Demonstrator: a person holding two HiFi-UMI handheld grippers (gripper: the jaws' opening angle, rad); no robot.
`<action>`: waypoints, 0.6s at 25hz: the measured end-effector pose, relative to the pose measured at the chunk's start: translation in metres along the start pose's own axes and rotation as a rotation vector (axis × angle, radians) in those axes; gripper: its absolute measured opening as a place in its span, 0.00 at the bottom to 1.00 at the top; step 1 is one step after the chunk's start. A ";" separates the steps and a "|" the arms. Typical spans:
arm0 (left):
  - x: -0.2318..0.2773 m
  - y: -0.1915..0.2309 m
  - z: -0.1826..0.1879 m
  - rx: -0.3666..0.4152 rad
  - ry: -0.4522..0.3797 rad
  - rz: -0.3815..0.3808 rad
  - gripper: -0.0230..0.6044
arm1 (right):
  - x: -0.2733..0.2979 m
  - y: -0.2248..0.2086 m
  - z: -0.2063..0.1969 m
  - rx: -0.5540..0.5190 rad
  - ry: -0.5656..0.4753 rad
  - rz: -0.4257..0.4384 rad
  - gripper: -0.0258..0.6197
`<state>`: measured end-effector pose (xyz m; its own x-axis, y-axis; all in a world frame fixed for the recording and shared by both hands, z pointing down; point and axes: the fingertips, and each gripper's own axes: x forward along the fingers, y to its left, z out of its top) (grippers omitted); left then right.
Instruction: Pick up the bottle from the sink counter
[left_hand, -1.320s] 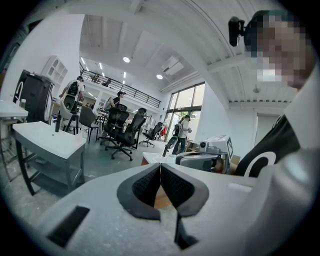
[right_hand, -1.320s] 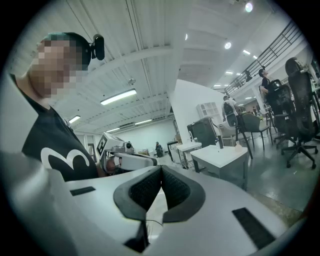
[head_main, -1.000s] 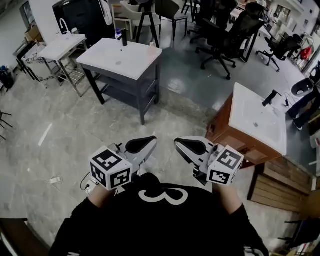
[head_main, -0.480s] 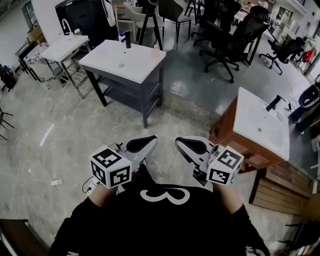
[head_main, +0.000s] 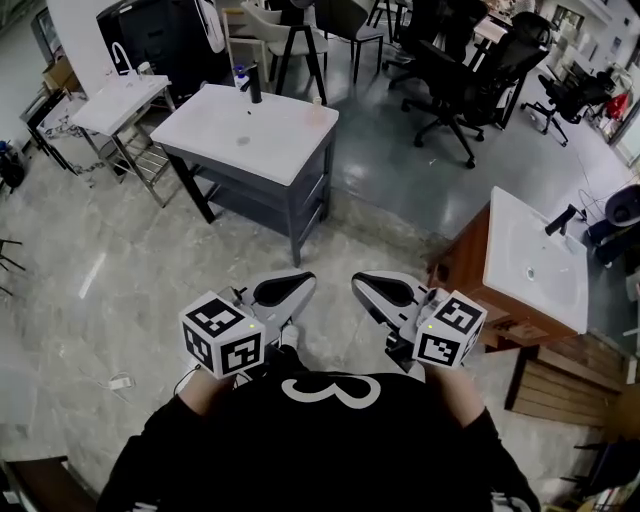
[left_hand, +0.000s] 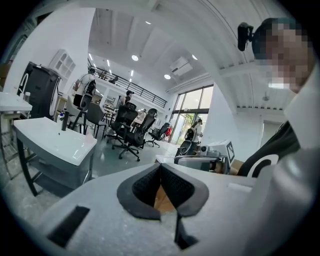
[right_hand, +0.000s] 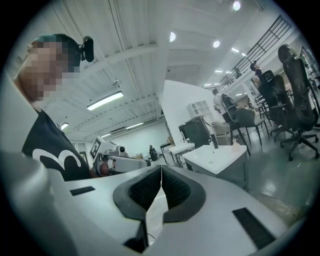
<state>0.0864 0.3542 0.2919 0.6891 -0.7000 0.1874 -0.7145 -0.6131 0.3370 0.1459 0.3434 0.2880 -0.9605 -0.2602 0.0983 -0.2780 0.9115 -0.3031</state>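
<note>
Small pale bottle (head_main: 316, 100), upright, far right corner of white sink counter (head_main: 270, 140)

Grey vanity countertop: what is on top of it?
A black faucet at the back and a small pale bottle near its right corner; nothing covers the countertop.

A large white "3" (head_main: 330, 392) stands on the person's black shirt (head_main: 300, 450) at six o'clock in the head view, and the same "3" shows on the shirt at nine o'clock in the right gripper view. Black-and-white square markers, patterns rather than letters, cover the faces of the left cube (head_main: 222, 335) at seven o'clock and the right cube (head_main: 450, 330) at five o'clock. Any label on the things on the grey sink counter (head_main: 250, 135) at twelve o'clock is too small to read.
</note>
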 end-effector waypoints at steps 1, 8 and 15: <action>0.003 0.014 0.004 -0.004 0.008 -0.005 0.06 | 0.012 -0.008 0.002 0.012 -0.002 -0.005 0.06; 0.023 0.102 0.047 -0.009 0.046 -0.058 0.06 | 0.087 -0.063 0.029 0.053 -0.016 -0.053 0.06; 0.026 0.179 0.081 -0.011 0.046 -0.111 0.06 | 0.154 -0.096 0.065 0.057 -0.077 -0.098 0.06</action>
<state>-0.0331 0.1970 0.2825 0.7689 -0.6104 0.1903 -0.6323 -0.6817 0.3679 0.0236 0.1949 0.2709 -0.9263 -0.3723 0.0578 -0.3681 0.8617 -0.3493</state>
